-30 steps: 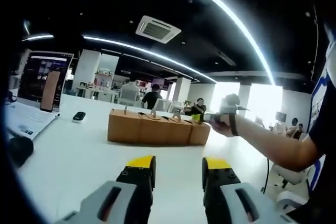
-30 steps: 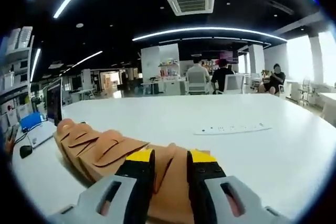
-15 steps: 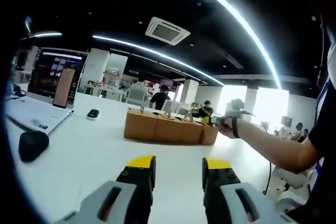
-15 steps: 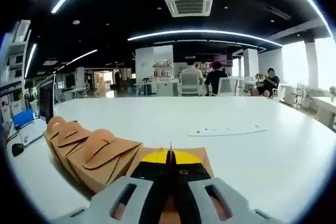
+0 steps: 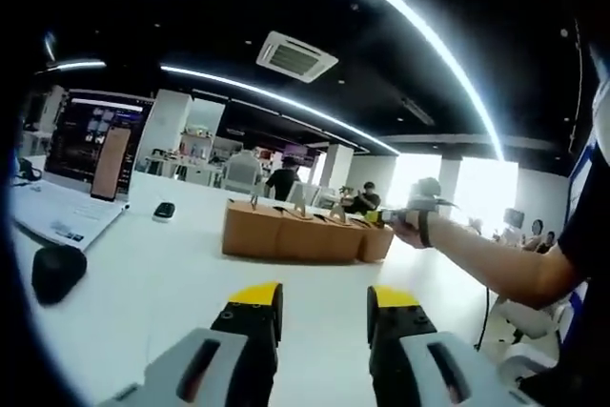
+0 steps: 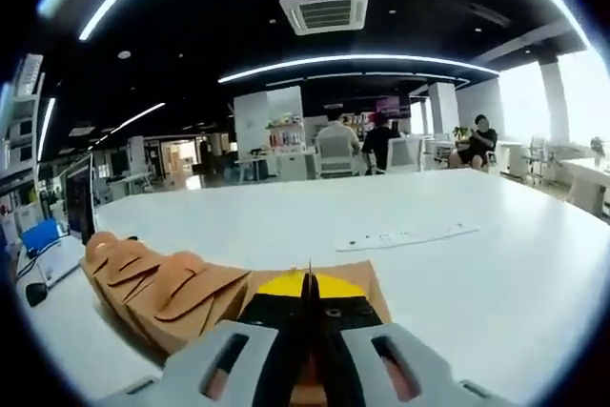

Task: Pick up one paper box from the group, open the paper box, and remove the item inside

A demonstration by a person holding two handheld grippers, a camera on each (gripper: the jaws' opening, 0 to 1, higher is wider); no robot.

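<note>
The right tongs (image 6: pixel 308 283) are pinched on a paper box (image 6: pixel 315 278) flap, while the left tongs (image 5: pixel 324 297) stand wide above the table (image 5: pixel 152 274).

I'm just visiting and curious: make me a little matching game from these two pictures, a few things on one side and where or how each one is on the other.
Things:
1. right gripper
2. left gripper
3. laptop
4. computer mouse

Places or states:
A. jaws apart over bare white table, holding nothing
B. open, screen lit, at the table's far left in the left gripper view
C. jaws shut on a thin upright flap of the nearest paper box
D. dark, lying on the table in front of the laptop

Pairs: 1-C, 2-A, 3-B, 4-D
</note>
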